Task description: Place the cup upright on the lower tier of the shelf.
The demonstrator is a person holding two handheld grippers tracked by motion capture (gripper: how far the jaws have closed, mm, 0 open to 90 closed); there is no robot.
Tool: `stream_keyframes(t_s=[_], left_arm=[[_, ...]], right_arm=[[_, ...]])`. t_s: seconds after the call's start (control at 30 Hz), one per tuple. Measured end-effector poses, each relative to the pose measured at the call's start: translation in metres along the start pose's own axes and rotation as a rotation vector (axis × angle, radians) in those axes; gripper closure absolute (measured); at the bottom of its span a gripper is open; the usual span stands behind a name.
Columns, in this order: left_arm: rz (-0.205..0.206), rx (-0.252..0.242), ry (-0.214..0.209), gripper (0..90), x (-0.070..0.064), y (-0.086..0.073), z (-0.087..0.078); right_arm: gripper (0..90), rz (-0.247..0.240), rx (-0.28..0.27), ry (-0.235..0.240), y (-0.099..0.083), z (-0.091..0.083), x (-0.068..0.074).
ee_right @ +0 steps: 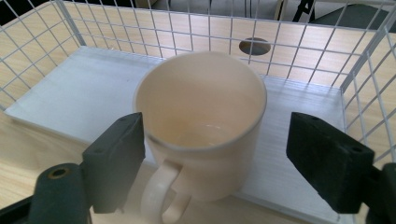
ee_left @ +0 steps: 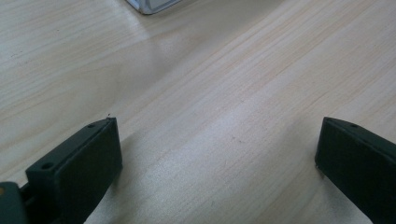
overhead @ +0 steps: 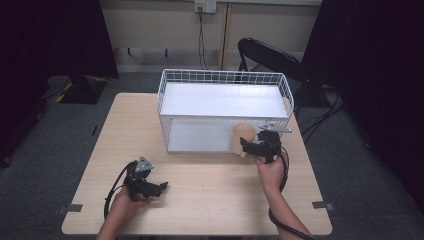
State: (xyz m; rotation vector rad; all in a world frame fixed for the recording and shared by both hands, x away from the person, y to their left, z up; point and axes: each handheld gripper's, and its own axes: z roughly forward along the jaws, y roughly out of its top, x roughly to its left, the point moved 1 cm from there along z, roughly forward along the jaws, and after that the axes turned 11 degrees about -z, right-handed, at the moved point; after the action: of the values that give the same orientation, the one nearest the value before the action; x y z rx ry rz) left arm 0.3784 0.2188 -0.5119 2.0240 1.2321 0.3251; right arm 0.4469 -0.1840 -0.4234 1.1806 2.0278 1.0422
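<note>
Cream mug (ee_right: 201, 126) sits at the front right edge of the white wire rack's (overhead: 220, 80) lower shelf, between my right hand-held gripper's (ee_right: 215, 154) spread jaws, ungrasped. Left hand-held gripper (ee_left: 217, 163) idles agape over surface (ee_left: 210, 93).

Glossy ceramic cup (ee_right: 201, 126), white-coated wire rack (overhead: 223, 80), matt pale wood-grain table (overhead: 210, 195), matt black plastic fingers (ee_right: 116, 158).
</note>
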Motion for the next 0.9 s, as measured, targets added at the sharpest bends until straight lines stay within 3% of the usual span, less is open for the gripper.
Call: stream_keyframes(t_s=[0.2,0.47,0.77,0.9], left_arm=[[0.0,0.0,0.0,0.0,0.0,0.0,0.0],[0.0,0.0,0.0,0.0,0.0,0.0,0.0],[0.0,0.0,0.0,0.0,0.0,0.0,0.0],[0.0,0.0,0.0,0.0,0.0,0.0,0.0]], right_arm=[[18.8,-0.004,0.016,0.011,-0.002,0.006,0.004],[20.2,-0.032,0.056,-0.021,0.002,0.017,0.011],[36.7,-0.042,0.063,-0.021,0.001,0.021,0.009],[40.1,-0.044,0.062,-0.019,0.002,0.021,0.009]])
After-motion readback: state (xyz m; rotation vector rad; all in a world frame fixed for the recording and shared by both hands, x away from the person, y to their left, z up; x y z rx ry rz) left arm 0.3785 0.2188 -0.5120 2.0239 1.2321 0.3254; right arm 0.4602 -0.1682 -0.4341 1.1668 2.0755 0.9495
